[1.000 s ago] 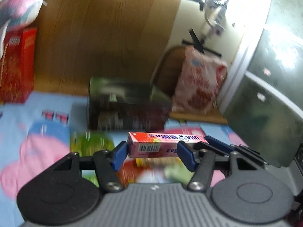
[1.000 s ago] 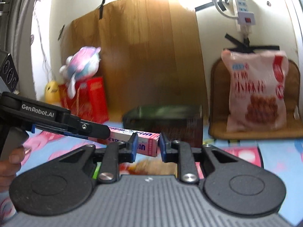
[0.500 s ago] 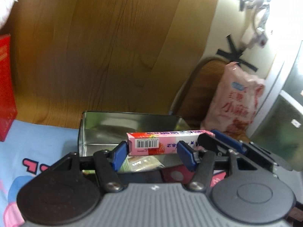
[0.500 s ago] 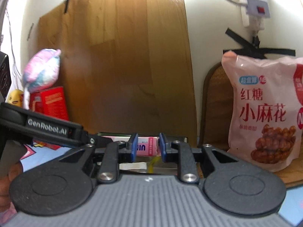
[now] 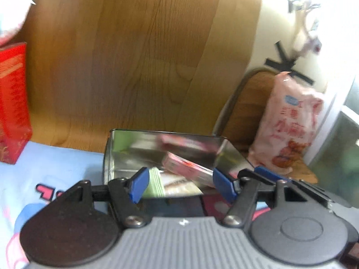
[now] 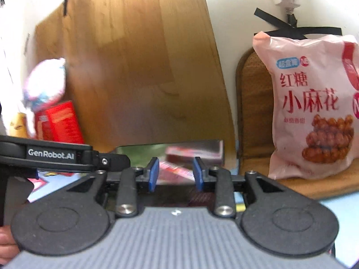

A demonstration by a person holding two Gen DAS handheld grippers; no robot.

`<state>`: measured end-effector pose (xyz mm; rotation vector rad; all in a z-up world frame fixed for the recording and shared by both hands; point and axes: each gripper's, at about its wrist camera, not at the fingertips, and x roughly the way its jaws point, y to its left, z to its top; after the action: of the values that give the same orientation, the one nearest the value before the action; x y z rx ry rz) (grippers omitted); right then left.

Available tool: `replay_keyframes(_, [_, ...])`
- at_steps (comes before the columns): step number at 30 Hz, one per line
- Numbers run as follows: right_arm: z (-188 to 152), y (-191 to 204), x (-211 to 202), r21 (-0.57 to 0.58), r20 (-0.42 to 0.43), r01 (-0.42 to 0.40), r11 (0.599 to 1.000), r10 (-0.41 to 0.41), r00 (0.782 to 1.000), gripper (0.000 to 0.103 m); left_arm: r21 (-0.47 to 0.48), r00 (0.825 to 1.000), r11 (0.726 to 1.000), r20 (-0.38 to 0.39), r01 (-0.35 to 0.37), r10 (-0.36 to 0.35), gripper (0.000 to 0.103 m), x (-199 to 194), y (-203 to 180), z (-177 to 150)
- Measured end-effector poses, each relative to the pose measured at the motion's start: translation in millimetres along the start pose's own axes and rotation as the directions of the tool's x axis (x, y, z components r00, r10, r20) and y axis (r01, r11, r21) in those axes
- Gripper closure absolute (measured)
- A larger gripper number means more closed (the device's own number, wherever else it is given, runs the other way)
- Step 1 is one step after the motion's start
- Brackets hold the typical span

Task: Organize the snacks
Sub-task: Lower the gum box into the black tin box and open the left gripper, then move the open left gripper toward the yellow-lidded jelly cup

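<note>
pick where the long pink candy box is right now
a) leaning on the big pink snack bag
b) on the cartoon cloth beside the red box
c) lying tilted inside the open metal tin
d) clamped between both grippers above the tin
c: the pink candy box lies slanted inside the metal tin, and the pads of the left gripper and right gripper, whose jaws have just been opening, stand clear of it.

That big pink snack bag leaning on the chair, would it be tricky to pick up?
Probably. The pink snack bag looks puffy and soft, so it would likely sag and crinkle. Its glossy film may slip. It only leans against the chair back, so a push could topple it.
</note>
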<state>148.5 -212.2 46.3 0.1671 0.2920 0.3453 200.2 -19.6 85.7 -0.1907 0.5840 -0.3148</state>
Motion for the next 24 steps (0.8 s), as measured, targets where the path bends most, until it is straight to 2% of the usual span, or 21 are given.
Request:
replay_keyframes(4, [-20, 18, -38, 0.044, -0.045, -0.089, 0.995, 0.091, 0.995, 0.067, 0.022, 0.999, 0.999, 0.017, 0.045, -0.045, 0.036, -47, 6, -25])
replay_keyframes(7, [-39, 32, -56, 0.077, -0.112, -0.165, 0.983, 0.173, 0.979, 0.065, -0.036, 0.998, 0.997, -0.001, 0.061, -0.061, 0.036, -79, 28, -51])
replay_keyframes(10, [-55, 57, -63, 0.042, -0.164, -0.225, 0.973, 0.229, 0.959, 0.053, -0.133, 0.996, 0.989, -0.046, 0.066, -0.072, 0.037, -95, 51, -71])
replay_keyframes(12, [-62, 75, -62, -0.013, -0.196, -0.246, 0.969, 0.239, 0.951, 0.038, -0.179, 0.994, 0.981, -0.066, 0.074, -0.087, 0.037, -106, 59, -84])
replay_keyframes(15, [-74, 94, -58, -0.095, -0.231, -0.241, 0.966, 0.215, 0.949, 0.039, -0.185, 0.993, 0.979, -0.064, 0.091, -0.104, 0.037, -121, 59, -98])
replay_keyframes(16, [-78, 97, -61, -0.141, -0.221, -0.209, 0.968, 0.175, 0.96, 0.042, -0.184, 0.992, 0.978, -0.064, 0.098, -0.111, 0.037, -124, 58, -101])
replay_keyframes(17, [-83, 99, -63, -0.17, -0.228, -0.179, 0.969, 0.138, 0.964, 0.056, -0.185, 0.991, 0.977, -0.068, 0.104, -0.118, 0.037, -127, 57, -105])
replay_keyframes(18, [-84, 97, -66, -0.168, -0.222, -0.17, 0.971, 0.131, 0.966, 0.056, -0.187, 0.99, 0.977, -0.073, 0.107, -0.122, 0.037, -129, 56, -108])
replay_keyframes(20, [-84, 86, -75, -0.105, -0.226, -0.177, 0.979, 0.15, 0.963, 0.058, -0.187, 0.987, 0.975, -0.087, 0.12, -0.138, 0.037, -130, 51, -114])
replay_keyframes(21, [-85, 81, -81, -0.084, -0.225, -0.18, 0.98, 0.158, 0.962, 0.074, -0.182, 0.984, 0.975, -0.095, 0.131, -0.15, 0.037, -130, 47, -118])
replay_keyframes(22, [-87, 77, -87, -0.066, -0.224, -0.2, 0.978, 0.181, 0.958, 0.076, -0.174, 0.982, 0.975, -0.101, 0.141, -0.16, 0.037, -131, 43, -122])
replay_keyframes(24, [-93, 72, -100, -0.053, -0.229, -0.19, 0.98, 0.173, 0.958, 0.087, -0.146, 0.978, 0.976, -0.112, 0.16, -0.177, 0.037, -131, 32, -127])
